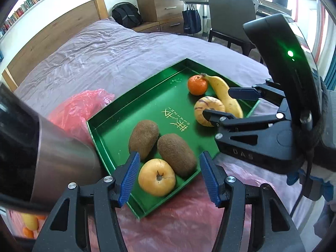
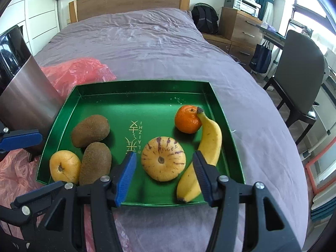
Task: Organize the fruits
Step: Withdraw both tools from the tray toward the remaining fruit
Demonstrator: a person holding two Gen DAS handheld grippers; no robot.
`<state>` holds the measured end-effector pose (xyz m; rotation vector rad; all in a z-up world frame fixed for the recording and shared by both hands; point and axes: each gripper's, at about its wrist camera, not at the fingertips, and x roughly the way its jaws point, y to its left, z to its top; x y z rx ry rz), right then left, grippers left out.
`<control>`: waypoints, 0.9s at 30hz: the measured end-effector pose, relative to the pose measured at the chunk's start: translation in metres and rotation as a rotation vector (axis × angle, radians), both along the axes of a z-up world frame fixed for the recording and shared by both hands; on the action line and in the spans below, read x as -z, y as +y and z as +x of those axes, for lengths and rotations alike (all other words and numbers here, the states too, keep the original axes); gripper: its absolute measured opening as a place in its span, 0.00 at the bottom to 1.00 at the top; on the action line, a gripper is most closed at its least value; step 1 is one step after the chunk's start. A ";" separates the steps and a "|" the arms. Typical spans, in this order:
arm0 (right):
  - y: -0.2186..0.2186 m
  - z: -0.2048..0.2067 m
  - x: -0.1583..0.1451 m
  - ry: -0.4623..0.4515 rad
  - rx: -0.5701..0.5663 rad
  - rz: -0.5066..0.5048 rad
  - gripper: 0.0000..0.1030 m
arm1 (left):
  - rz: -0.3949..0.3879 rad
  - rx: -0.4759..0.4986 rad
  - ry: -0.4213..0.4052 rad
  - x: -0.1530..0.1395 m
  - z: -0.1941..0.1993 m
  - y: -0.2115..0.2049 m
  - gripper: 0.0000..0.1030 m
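Six fruits already in the green tray (image 2: 145, 88) on the bed (image 2: 147, 42). Two kiwis (image 2: 90, 130) + yellow round fruit (image 2: 64, 166) grouped at tray's 8 o'clock; striped melon-like fruit (image 2: 162, 158), banana (image 2: 208, 149), mandarin (image 2: 187, 121) at 3–5 o'clock, mandarin touching banana tip. Judging by this, sorting looks mostly done. Red plastic bag (image 2: 79, 71) at 10 o'clock; can't tell if fruit left in it. Left gripper (image 1: 168, 176) jaws part open, empty, above yellow fruit. Right gripper (image 2: 163, 174) jaws wide, empty, either side of the striped fruit, not touching.
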<state>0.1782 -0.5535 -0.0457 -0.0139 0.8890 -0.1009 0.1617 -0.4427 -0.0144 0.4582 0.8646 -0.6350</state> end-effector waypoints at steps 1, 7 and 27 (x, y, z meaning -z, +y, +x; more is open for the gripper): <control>0.000 -0.005 -0.004 -0.007 0.005 0.003 0.78 | -0.014 0.004 0.003 -0.005 -0.007 0.005 0.53; 0.011 -0.040 -0.032 -0.048 0.020 0.035 0.85 | -0.067 0.005 -0.001 -0.025 -0.039 0.040 0.53; 0.131 -0.147 -0.079 -0.105 -0.138 0.067 0.92 | -0.167 -0.123 -0.056 -0.054 -0.111 0.177 0.56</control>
